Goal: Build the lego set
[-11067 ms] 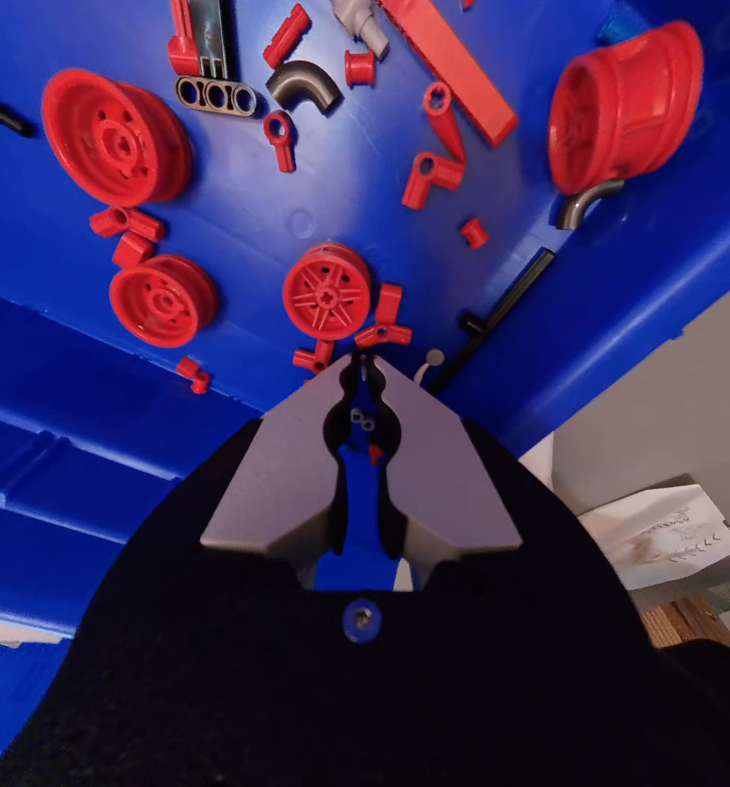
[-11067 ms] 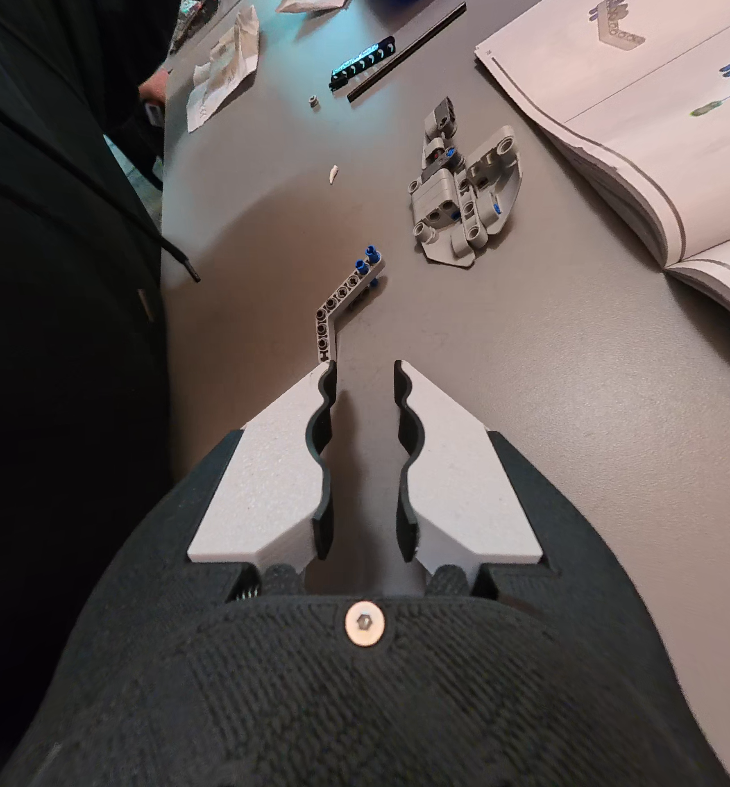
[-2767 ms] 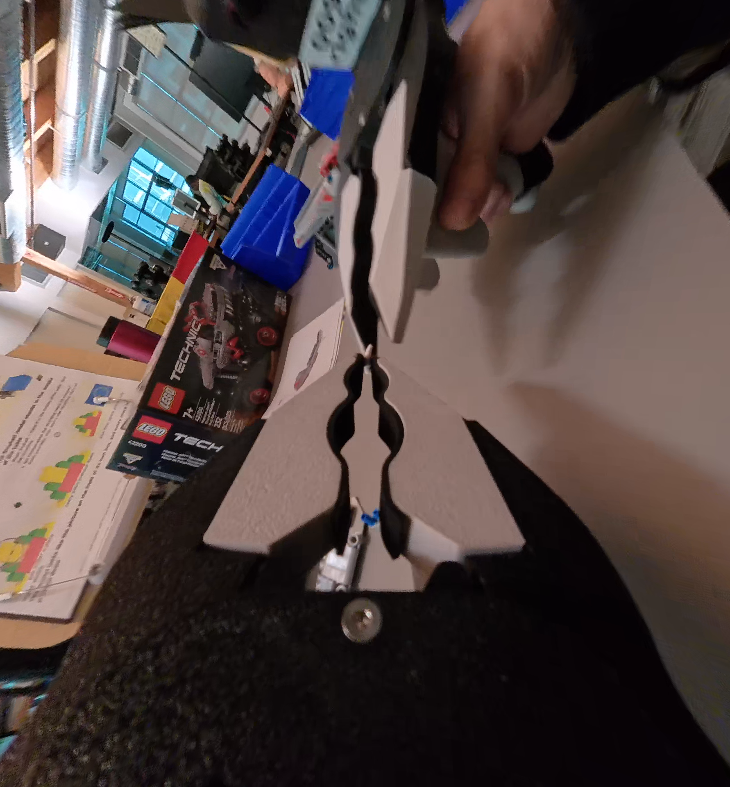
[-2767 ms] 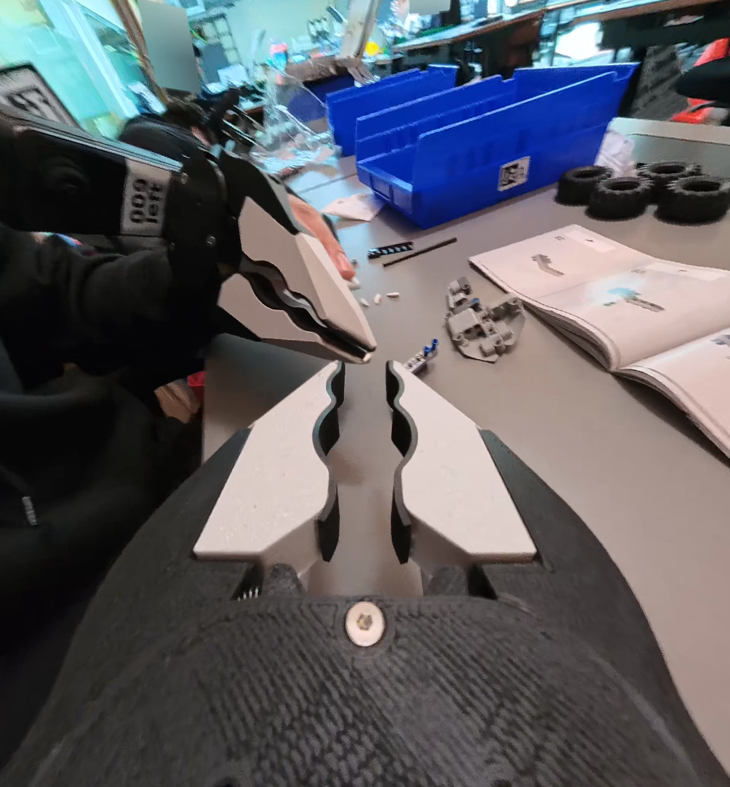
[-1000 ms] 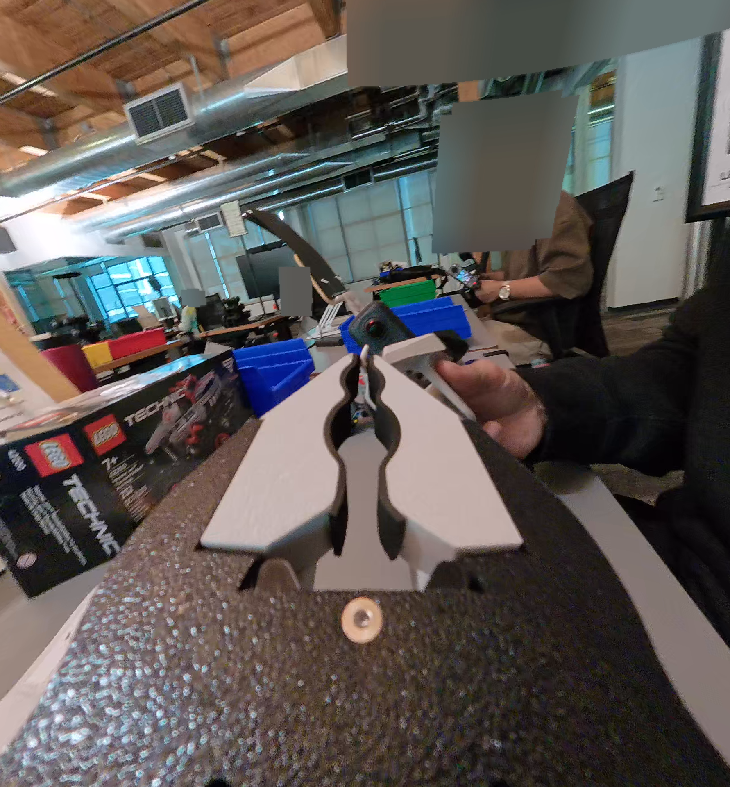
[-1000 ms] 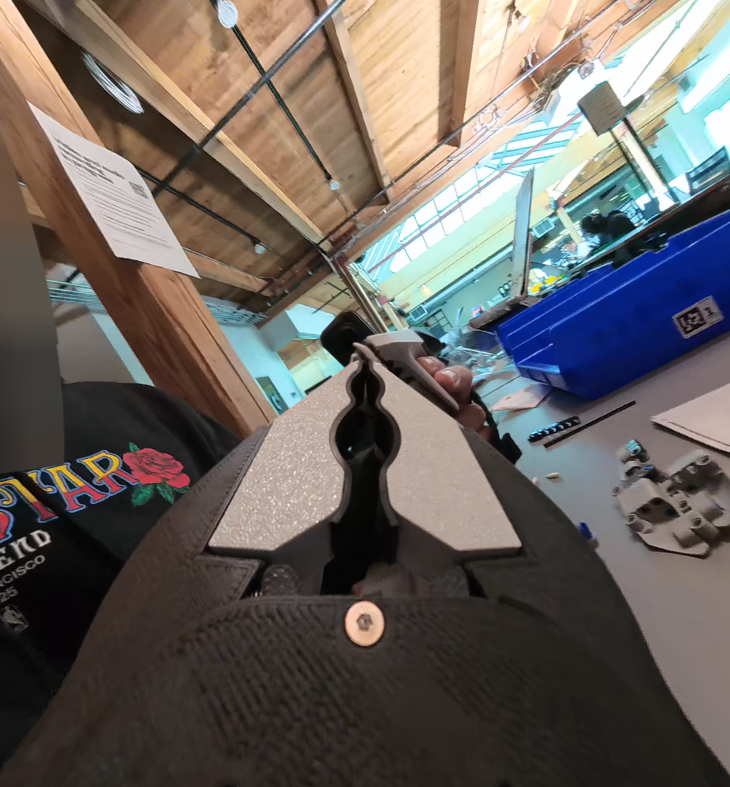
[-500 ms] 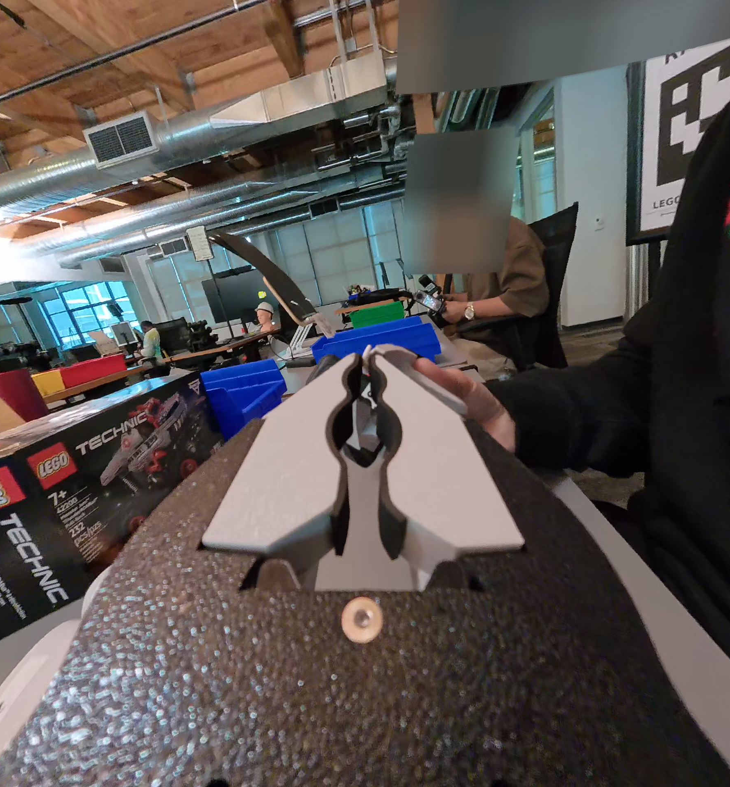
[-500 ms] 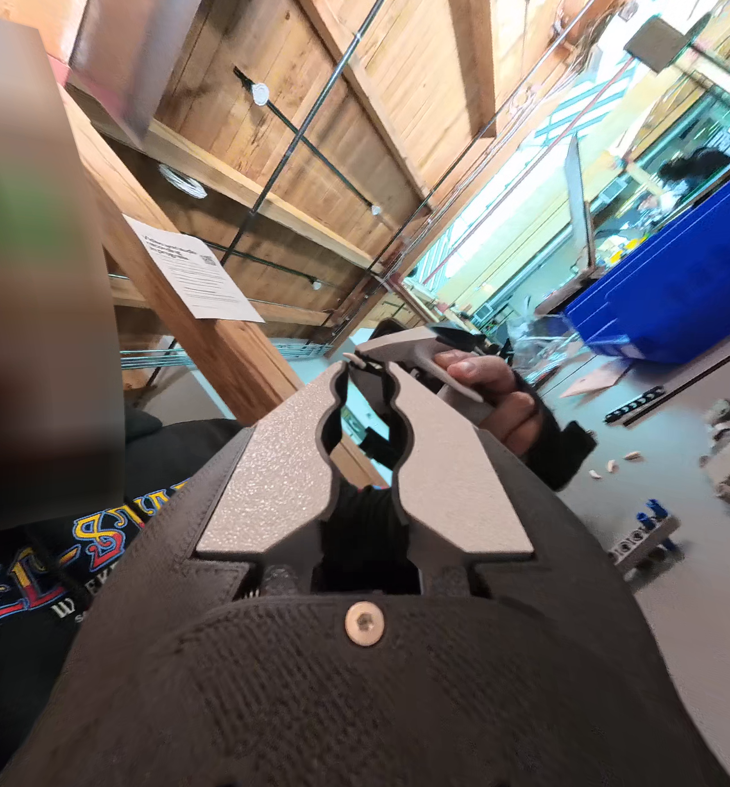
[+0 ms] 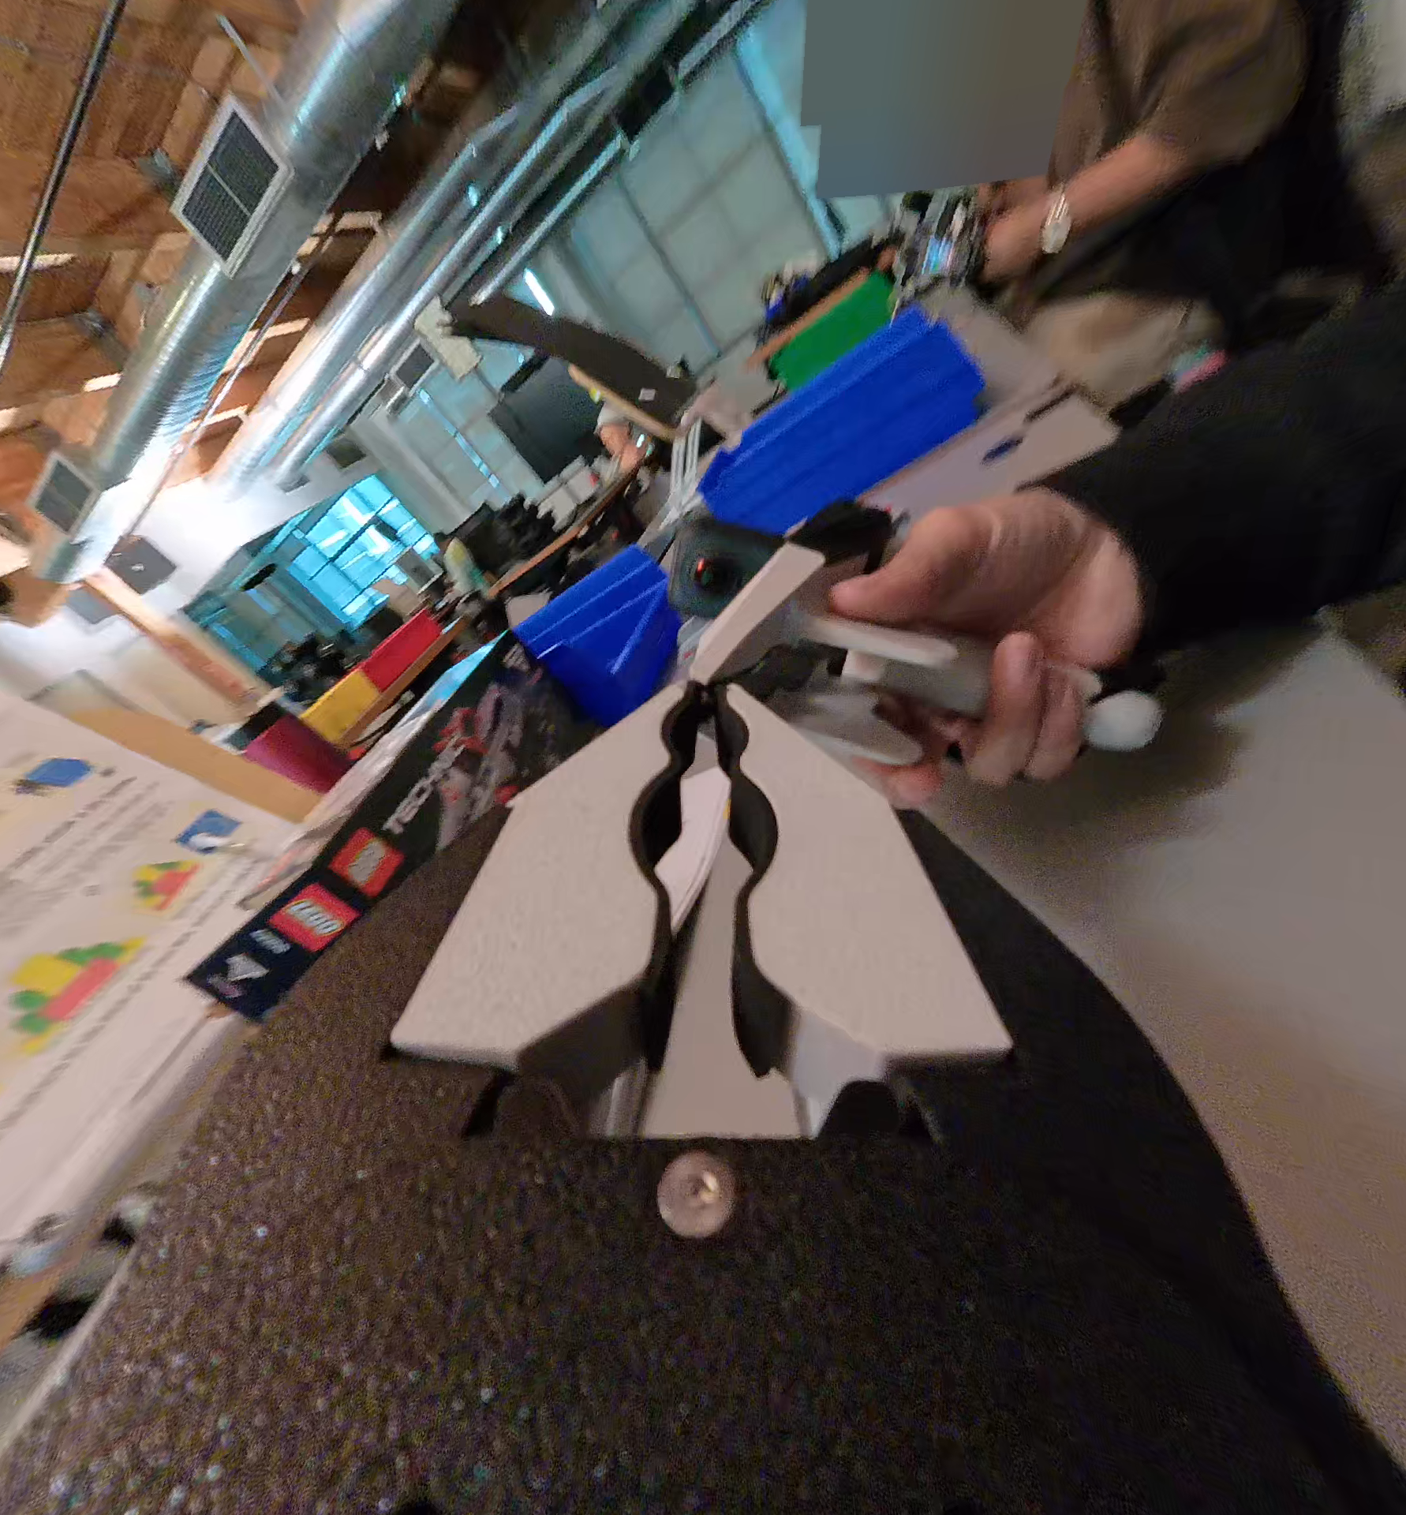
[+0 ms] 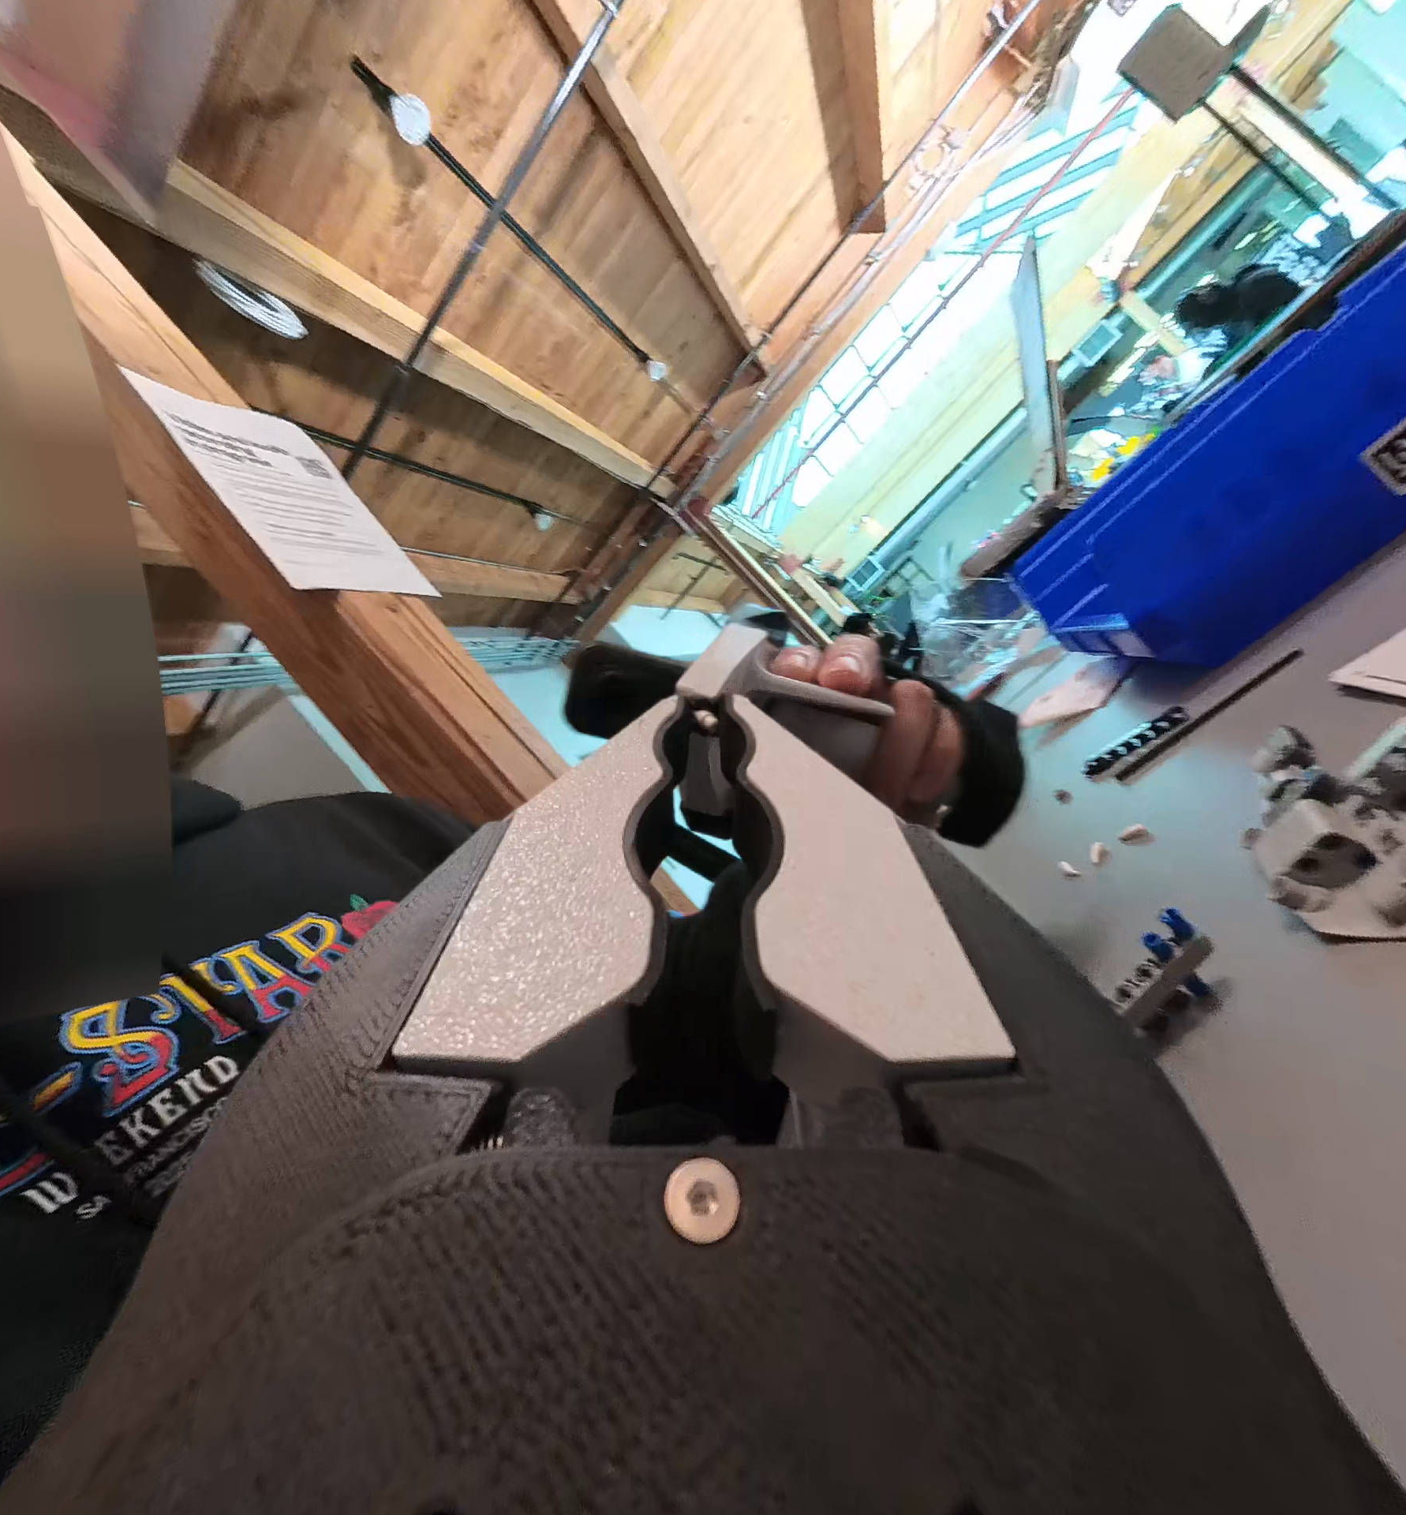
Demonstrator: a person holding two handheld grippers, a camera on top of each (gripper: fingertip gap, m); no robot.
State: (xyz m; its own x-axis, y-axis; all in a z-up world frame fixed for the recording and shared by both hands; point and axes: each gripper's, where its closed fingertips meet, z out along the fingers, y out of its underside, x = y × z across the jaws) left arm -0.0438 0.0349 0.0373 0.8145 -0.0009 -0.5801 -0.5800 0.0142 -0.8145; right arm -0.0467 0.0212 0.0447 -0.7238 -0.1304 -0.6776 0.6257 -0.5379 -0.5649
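Observation:
My left gripper [image 9: 706,695] and right gripper [image 10: 704,712] meet tip to tip in the air above the grey table [image 9: 1273,943]. A small pale pin [image 10: 706,720] sits between the right gripper's narrowed tips, at the point of the left gripper [image 10: 724,656]. The left jaws look shut at the tip; the pin is hidden in the left wrist view. The right gripper [image 9: 765,607] shows there side-on, held by a hand [image 9: 1011,623]. On the table lie a grey lego assembly [image 10: 1355,853] and a bent grey beam with blue pins [image 10: 1167,975].
A blue bin [image 10: 1257,508], a black beam and axle [image 10: 1134,746], loose pale pins [image 10: 1101,853] and a booklet's corner [image 10: 1405,664] lie farther off. The lego box [image 9: 405,828], more blue bins [image 9: 601,631] and a printed sheet [image 9: 52,902] sit to the left. A person sits behind. Only a small space, under 4 cm, lies between the two pairs of fingers. Left tips and right tips are each some 15 cm from the grey lego assembly [image 10: 1355,853].
Both grippers have tilted and rolled while staying tip to tip. The right jaws, slightly apart half a second ago, have narrowed around the pin.

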